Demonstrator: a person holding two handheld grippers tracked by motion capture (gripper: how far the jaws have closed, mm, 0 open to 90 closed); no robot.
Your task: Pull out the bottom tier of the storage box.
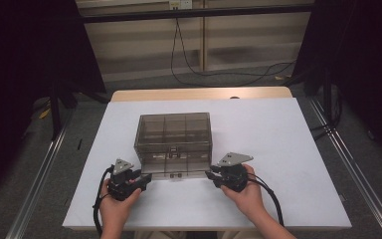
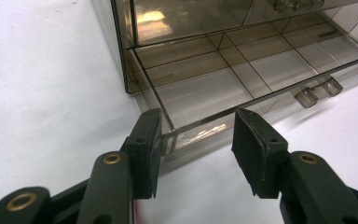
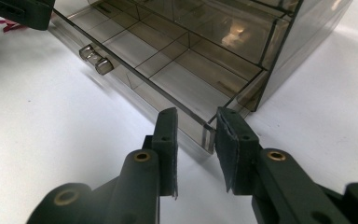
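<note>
Two grippers are held at the near corners of a drawer pulled out of a smoky clear plastic cabinet, which is set near the middle of a white table top. The cabinet is seen to be divided into compartments, with another drawer above the lowest one. The lowest drawer is drawn toward the person, and its front is marked by a small clear handle near the middle. In the high view the left gripper is placed at the drawer's left front corner and the right gripper at its right front corner, each carried in a hand. In the left gripper view the drawer's corner is found between the spread jaws, lying against the inner face of the left-hand pad, while the other pad is kept well apart from it. In the right gripper view the opposite corner is set in the gap, just beside the right-hand pad; the jaws are parted, and whether the wall is actually touched cannot be told.
</note>
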